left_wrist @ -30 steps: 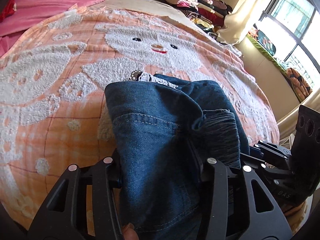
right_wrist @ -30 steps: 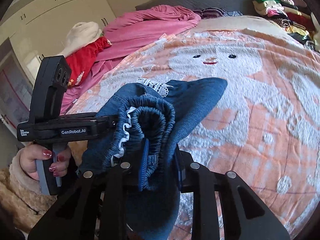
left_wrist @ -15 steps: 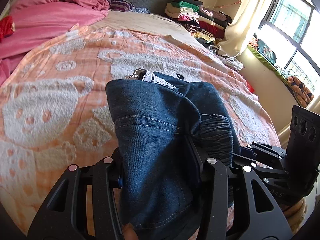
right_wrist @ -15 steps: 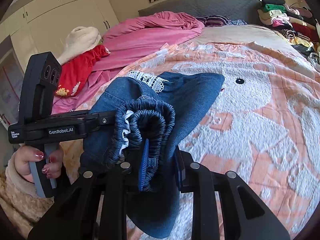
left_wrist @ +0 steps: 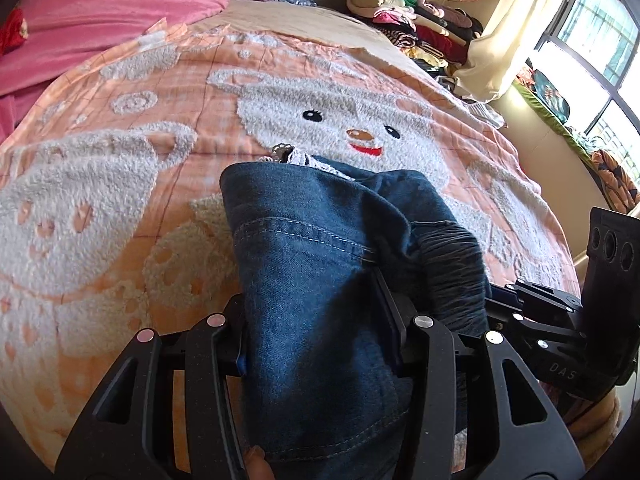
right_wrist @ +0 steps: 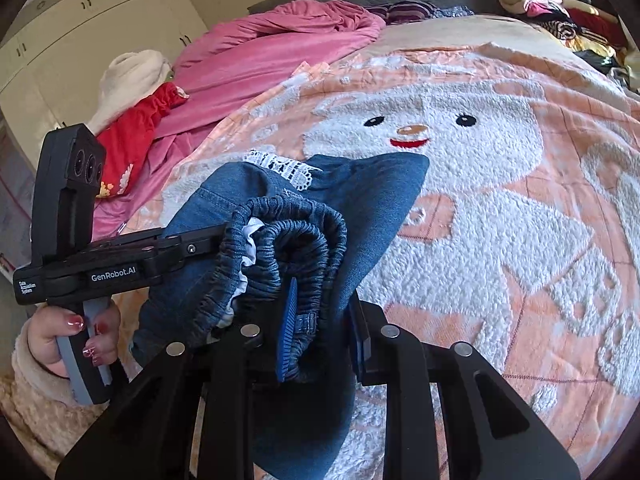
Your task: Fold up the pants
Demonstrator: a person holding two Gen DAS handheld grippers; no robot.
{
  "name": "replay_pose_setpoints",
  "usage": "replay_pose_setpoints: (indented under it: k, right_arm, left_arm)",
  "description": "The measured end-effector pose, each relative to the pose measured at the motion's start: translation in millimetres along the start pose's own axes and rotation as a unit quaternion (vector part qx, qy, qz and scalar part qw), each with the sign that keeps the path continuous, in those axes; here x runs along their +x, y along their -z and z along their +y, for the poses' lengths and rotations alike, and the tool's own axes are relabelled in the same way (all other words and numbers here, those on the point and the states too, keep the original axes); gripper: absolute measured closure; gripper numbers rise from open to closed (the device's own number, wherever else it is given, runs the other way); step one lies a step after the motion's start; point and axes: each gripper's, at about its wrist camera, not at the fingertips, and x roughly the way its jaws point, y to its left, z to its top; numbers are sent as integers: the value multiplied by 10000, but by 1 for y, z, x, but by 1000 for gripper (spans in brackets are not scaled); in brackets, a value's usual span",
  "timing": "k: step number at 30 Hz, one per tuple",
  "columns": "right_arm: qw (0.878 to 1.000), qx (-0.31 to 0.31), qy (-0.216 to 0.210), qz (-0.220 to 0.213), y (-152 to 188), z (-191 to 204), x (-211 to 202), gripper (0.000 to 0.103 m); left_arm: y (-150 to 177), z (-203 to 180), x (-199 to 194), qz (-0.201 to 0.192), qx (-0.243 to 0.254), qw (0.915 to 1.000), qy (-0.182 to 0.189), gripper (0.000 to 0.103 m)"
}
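Note:
The blue denim pants with white lace trim hang bunched between both grippers above the orange snowman blanket. My left gripper is shut on a thick fold of the denim. My right gripper is shut on the gathered elastic waistband. The two grippers are close side by side; the left one shows in the right wrist view, the right one in the left wrist view. The lower part of the pants is hidden behind the fingers.
A pink quilt and red garment lie at the bed's far left. A stack of folded clothes sits at the far right by the curtain and window. White wardrobes stand on the left.
Both grippers, still holding the pants, have moved over the blanket; the snowman's face now sits just beyond the pants. The grip has not changed.

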Motion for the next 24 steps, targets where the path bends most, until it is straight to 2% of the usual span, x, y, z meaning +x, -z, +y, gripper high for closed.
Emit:
replay_pose_setpoints:
  k: [3, 5, 9, 11, 16, 20, 24]
  right_arm:
    - [9999, 48, 79, 67, 2, -3, 4, 77]
    - [9997, 35, 189, 125, 3, -4, 7, 76]
    - [9989, 178, 386, 208, 5, -10, 10, 61]
    - [9986, 200, 429, 217, 7, -12, 11, 59]
    - [9968, 121, 749, 239, 7, -9, 12, 47]
    - [9965, 189, 784, 227, 8, -11, 9, 43]
    - [9953, 203, 930, 198, 9, -9, 5, 31]
  left_arm:
    - [2, 3, 5, 41, -38, 10000, -48, 64]
    - [4, 4, 8, 55, -6, 9999, -135, 57]
    - [7, 8, 14, 118, -24, 9997, -202, 51]
    - [7, 9, 15, 123, -49, 9997, -194, 48]
    - [8, 11, 14, 111, -69, 9996, -235, 43]
    - [9, 11, 10, 93, -84, 9997, -221, 39]
    - [10, 11, 5, 37, -81, 9997, -238, 36]
